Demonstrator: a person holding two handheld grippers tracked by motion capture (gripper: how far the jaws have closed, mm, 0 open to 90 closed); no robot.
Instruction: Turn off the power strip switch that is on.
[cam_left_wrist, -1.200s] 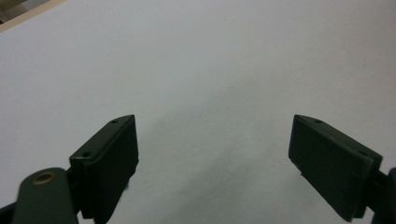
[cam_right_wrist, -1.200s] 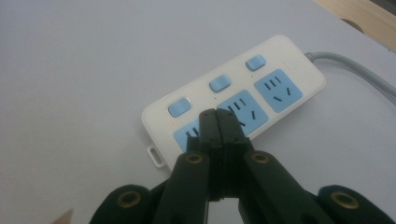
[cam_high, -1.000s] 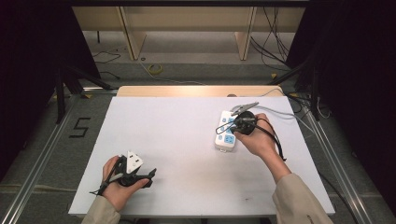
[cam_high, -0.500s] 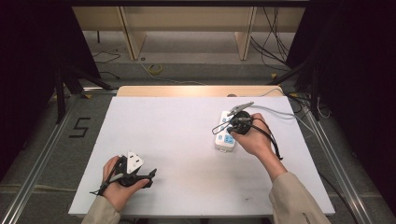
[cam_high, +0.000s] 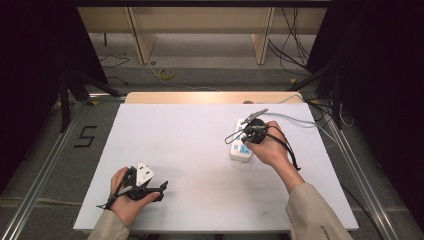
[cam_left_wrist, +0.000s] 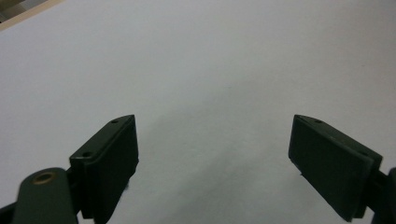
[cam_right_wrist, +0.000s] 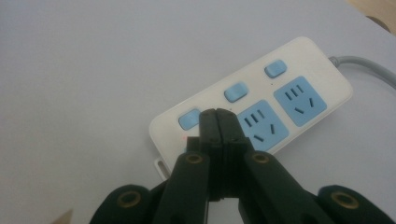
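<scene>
We find the right claw (cam_right_wrist: 217, 116), jaws together, poised at the nearest blue switch (cam_right_wrist: 189, 118) of the power strip (cam_high: 242, 142) on the surface (cam_high: 190, 145), right of centre. Next: a straight press. Left claw (cam_left_wrist: 212, 154) stands apart, idle.

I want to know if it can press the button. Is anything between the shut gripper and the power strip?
Nothing visible. The right gripper, jaws shut, hangs right over the power strip, its tips beside the nearest blue switch. Whether they touch it, I cannot tell.
</scene>
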